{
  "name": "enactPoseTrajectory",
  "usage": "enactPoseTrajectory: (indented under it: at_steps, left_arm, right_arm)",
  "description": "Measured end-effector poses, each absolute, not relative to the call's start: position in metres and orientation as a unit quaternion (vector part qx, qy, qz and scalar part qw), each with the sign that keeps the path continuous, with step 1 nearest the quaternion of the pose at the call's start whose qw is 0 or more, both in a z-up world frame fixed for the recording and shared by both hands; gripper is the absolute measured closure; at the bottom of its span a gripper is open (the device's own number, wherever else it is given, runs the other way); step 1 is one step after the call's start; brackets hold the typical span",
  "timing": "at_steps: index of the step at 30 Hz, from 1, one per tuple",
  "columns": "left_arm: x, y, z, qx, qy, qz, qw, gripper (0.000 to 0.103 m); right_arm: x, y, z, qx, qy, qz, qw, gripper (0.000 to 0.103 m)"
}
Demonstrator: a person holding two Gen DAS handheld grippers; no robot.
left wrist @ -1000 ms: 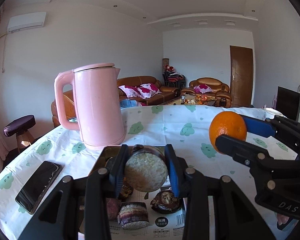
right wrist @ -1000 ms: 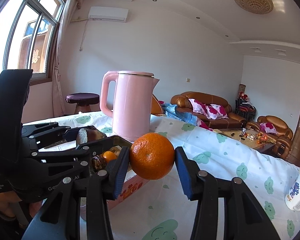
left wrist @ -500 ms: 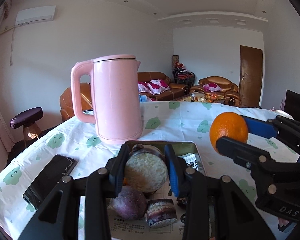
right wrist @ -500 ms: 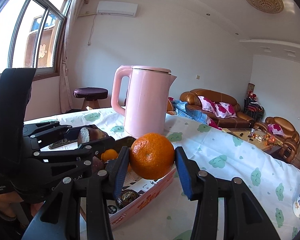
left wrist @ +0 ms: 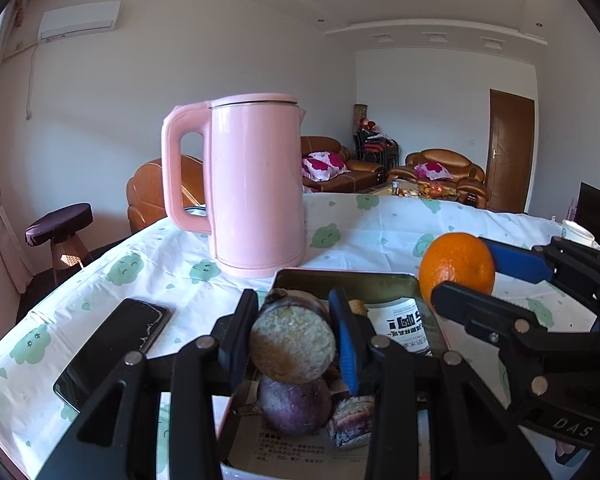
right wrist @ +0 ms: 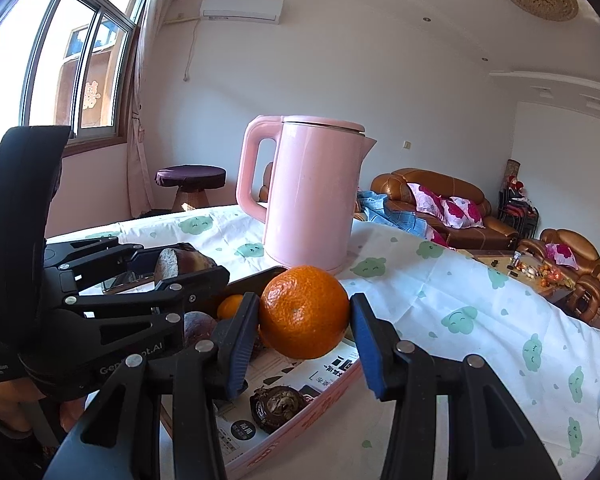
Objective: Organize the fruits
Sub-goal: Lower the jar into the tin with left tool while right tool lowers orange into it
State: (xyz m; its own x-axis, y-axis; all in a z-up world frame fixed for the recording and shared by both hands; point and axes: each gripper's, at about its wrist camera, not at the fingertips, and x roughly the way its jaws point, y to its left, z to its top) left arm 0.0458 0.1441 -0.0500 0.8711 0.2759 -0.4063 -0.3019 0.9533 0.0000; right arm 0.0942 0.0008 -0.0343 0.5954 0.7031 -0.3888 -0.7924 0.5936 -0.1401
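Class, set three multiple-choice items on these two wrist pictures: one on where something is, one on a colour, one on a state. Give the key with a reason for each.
1. Where does the phone lie?
A. on the tablecloth, to the left of the tray
B. inside the tray
C. on top of the kettle

2. What colour is the kettle?
A. white
B. pink
C. blue

3. What state are the right tongs in?
A. open and empty
B. shut on the phone
C. shut on the orange

Key:
1 A, the phone rests flat on the tablecloth to the left of the tray.
2 B, its body, lid and handle are pink in both views.
3 C, the orange sits between both blue pads, above the tray.
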Motion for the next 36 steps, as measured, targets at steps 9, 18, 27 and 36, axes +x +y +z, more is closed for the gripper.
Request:
enactPoseTrajectory:
  at_steps: [9, 18, 27, 36]
  left_arm:
    - [0.047, 0.152, -0.056, -0.034, 0.216, 0.150, 0.964, 0.065]
    - [0.051, 0.153, -0.057, -0.030, 0.231, 0.140, 0.962, 0.065]
    - [0.054, 0.154, -0.060, -0.033, 0.241, 0.137, 0.960, 0.065]
    - [0.059, 0.156, -0.063, -0.035, 0.255, 0.140, 0.956, 0.065]
  right_arm:
    - [0.097, 0.012, -0.045, -0.157, 0.171, 0.424, 0.875, 0.055]
    - [0.104, 0.022, -0.055, -0.159, 0.196, 0.426, 0.869, 0.055]
    - [0.109, 0.028, -0.061, -0.159, 0.212, 0.426, 0.865, 0.055]
    - [0.112, 0.032, -0.066, -0.161, 0.224, 0.427, 0.861, 0.055]
